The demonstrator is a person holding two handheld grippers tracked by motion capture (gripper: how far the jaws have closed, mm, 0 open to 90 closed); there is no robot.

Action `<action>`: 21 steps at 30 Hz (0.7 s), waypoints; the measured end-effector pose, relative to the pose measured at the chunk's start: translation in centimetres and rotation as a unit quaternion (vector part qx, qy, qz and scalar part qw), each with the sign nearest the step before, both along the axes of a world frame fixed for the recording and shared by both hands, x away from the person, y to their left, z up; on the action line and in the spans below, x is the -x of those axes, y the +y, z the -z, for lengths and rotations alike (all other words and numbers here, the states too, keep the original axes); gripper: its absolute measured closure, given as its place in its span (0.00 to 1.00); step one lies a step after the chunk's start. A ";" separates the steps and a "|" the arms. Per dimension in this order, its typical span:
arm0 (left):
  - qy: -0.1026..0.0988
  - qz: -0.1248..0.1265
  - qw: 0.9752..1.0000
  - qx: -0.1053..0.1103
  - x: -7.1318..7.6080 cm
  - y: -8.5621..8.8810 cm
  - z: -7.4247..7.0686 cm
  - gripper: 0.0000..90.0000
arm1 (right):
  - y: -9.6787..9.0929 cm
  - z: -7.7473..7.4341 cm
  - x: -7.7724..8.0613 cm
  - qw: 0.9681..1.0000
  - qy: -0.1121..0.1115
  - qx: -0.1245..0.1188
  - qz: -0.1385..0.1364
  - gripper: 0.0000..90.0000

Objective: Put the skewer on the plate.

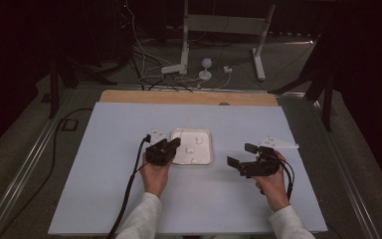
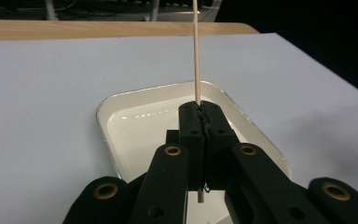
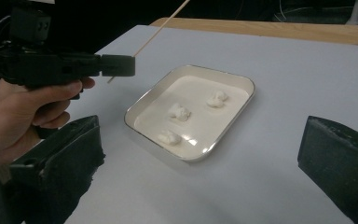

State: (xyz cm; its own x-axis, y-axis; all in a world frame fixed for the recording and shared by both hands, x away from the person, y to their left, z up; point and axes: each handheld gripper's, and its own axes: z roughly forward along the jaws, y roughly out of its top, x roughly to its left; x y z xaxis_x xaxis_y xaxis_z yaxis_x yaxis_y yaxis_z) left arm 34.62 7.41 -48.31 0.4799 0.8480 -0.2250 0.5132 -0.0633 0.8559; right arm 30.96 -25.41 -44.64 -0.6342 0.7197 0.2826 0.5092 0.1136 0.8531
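Writing or brand marks cannot be read on anything. From the high view, a white tray (image 1: 206, 134) sits near the middle of a pale blue table mat (image 1: 104, 189), with bare mat all round it and a strip of wooden table edge (image 1: 129, 96) beyond. The left gripper (image 1: 171, 145) is at the tray's left rim, its hand (image 1: 155, 177) coming up from the bottom; the right gripper (image 1: 238, 154) hangs well apart to the tray's right, jaws spread wide.

Left gripper view: the jaws are pressed together on a thin wooden skewer (image 2: 196, 51), which stands nearly upright and runs out of the top of the frame. The tray's rim (image 2: 103, 108) lies just beyond and below the jaws.

Right gripper view: both black jaws stand far apart at the lower corners. Between them lies the tray (image 3: 233, 116) holding three small white lumps (image 3: 179, 112), separate from one another. The left gripper (image 3: 116, 65) points level toward the tray, the skewer (image 3: 161, 23) slanting up from it.
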 end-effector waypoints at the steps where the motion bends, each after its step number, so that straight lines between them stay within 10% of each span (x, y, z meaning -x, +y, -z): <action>1: 0.000 -0.002 1.000 -0.003 0.0 -0.1 0.1 0.99 | -0.1 0.0 0.1 1.000 0.000 0.000 0.000 0.00; 21: 0.042 -0.021 0.999 -0.011 0.0 -1.4 2.5 1.00 | -1.5 0.2 1.1 1.000 0.011 -0.029 0.007 0.00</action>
